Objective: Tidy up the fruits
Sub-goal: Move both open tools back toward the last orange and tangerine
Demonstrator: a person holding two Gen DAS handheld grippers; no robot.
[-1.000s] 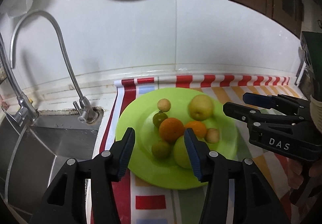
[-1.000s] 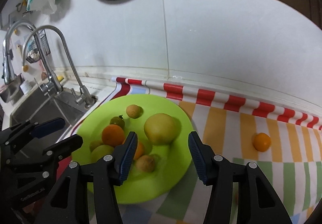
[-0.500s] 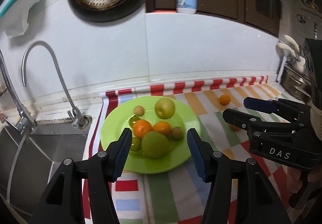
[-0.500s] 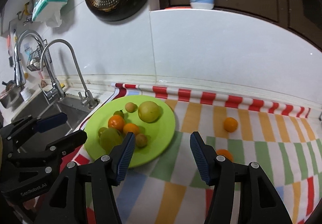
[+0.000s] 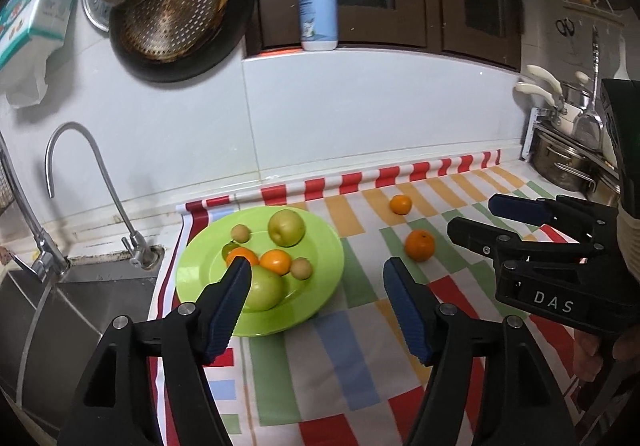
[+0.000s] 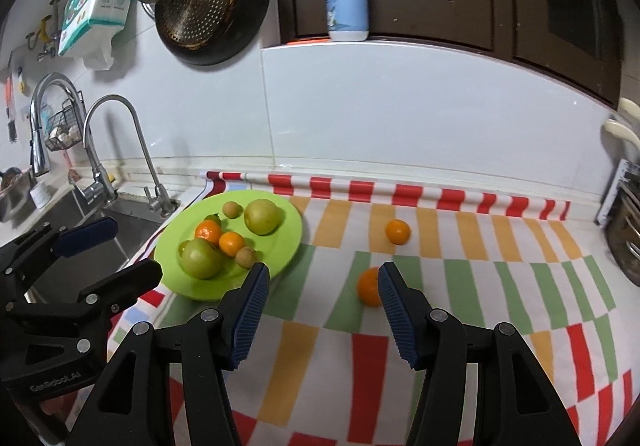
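A lime green plate point(image 5: 324, 266) point(image 6: 288, 242) sits on the striped cloth beside the sink and holds several fruits: green apples, oranges and small brownish ones. Two oranges lie loose on the cloth to its right, a nearer one point(image 5: 419, 244) point(image 6: 369, 286) and a farther one point(image 5: 401, 204) point(image 6: 397, 231). My left gripper point(image 5: 316, 286) is open and empty, above the cloth in front of the plate. My right gripper point(image 6: 320, 290) is open and empty, its right finger just in front of the nearer orange. Each gripper shows at the edge of the other's view.
A steel sink point(image 5: 52, 310) with two taps point(image 6: 120, 149) lies left of the plate. A pot point(image 5: 568, 161) and utensils stand at the far right. A soap bottle point(image 5: 318, 1) stands on the ledge; pans point(image 5: 176, 5) hang on the wall.
Both grippers have pulled back and up from the plate. The view has widened, and the two loose oranges and more of the cloth now show. Both stay open.
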